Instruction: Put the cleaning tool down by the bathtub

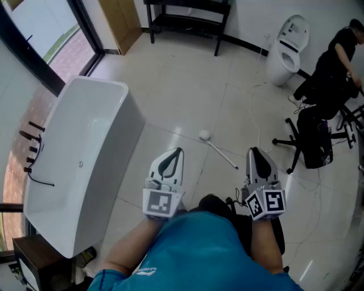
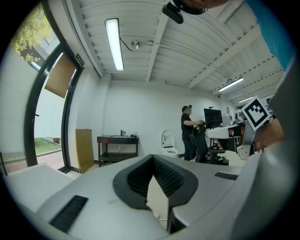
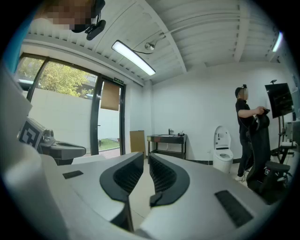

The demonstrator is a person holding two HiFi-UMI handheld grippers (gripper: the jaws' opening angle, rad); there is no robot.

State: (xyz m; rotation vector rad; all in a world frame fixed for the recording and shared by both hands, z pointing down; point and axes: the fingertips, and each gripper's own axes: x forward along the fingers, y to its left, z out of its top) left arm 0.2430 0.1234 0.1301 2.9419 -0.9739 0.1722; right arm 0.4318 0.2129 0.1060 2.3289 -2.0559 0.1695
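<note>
The cleaning tool (image 1: 219, 150), a thin white stick with a round white head, lies on the tiled floor just beyond my two grippers, to the right of the white bathtub (image 1: 79, 165). No gripper touches it. My left gripper (image 1: 180, 151) points forward beside the tub's right wall; in the left gripper view its jaws (image 2: 153, 158) meet at the tips with nothing held. My right gripper (image 1: 254, 151) hangs just right of the handle's near end. In the right gripper view its jaws (image 3: 146, 157) stand a narrow slit apart, with only floor seen between them.
A white toilet (image 1: 290, 48) stands at the far right, with a person (image 1: 335, 62) and a black office chair (image 1: 310, 136) next to it. A dark shelf table (image 1: 187, 17) and a wooden board (image 1: 122, 23) are against the far wall. Thin cables (image 1: 259, 108) run over the floor.
</note>
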